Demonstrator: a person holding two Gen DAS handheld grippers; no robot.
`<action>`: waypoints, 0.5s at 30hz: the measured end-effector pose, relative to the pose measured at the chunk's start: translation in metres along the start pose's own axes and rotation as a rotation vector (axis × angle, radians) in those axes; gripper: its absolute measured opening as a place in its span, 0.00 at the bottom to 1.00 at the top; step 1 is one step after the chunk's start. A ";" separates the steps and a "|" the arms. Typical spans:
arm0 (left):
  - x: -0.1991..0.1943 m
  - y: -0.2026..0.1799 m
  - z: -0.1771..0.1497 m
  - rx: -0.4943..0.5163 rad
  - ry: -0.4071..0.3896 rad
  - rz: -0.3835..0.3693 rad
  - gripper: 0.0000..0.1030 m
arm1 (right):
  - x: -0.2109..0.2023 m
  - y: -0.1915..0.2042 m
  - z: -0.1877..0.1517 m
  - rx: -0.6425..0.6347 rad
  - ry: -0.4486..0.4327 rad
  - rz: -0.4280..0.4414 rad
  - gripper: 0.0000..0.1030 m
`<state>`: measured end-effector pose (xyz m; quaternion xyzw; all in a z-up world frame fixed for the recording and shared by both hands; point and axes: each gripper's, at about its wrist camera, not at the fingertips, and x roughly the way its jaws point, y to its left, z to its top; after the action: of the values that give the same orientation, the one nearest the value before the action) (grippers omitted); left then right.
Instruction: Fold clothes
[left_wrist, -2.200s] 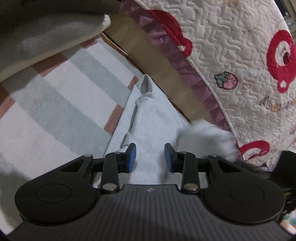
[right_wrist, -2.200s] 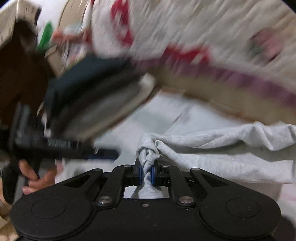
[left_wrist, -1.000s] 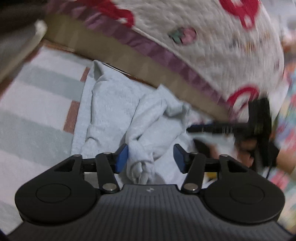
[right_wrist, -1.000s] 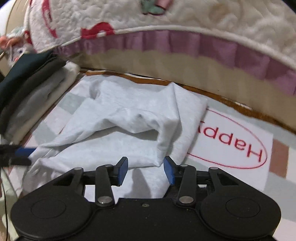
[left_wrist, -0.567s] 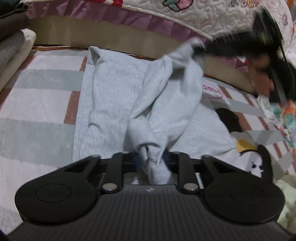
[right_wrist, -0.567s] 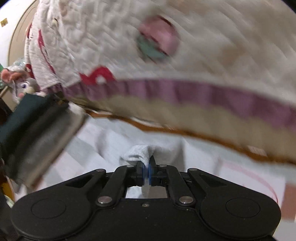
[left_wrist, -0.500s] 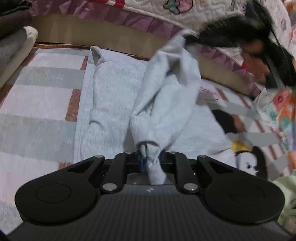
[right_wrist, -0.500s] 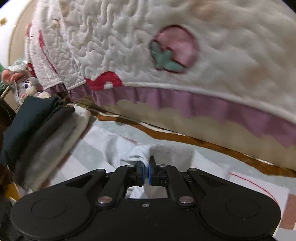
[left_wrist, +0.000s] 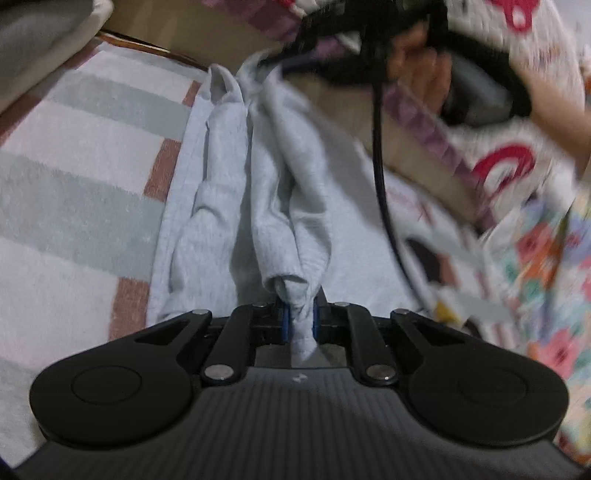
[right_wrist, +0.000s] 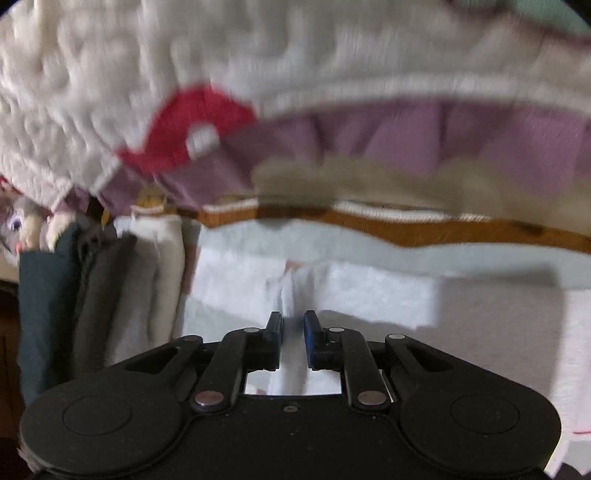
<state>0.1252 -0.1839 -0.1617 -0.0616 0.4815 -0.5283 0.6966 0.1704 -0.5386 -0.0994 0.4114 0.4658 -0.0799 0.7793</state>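
The soft, limp grey garment (left_wrist: 258, 192) bunches in the pinching left gripper (left_wrist: 299, 317); the right gripper (right_wrist: 293, 332), jaws just opening, loosely straddles its twelve-o'clock edge.

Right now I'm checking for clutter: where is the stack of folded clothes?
In the right wrist view, the stack of folded clothes is on the left edge, on the striped rug, beside the quilted bed cover.
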 end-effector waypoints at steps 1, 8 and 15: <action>0.001 0.002 0.000 -0.004 0.001 0.016 0.11 | 0.002 0.001 -0.004 -0.019 -0.017 0.018 0.17; 0.019 0.004 0.005 -0.023 0.025 0.047 0.22 | -0.056 -0.013 -0.058 -0.116 -0.284 0.181 0.37; 0.023 -0.002 0.018 -0.030 -0.055 0.072 0.10 | -0.114 -0.067 -0.153 -0.203 -0.371 0.016 0.41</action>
<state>0.1368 -0.2107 -0.1650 -0.0691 0.4720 -0.4939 0.7270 -0.0280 -0.5019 -0.0819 0.3128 0.3168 -0.1008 0.8897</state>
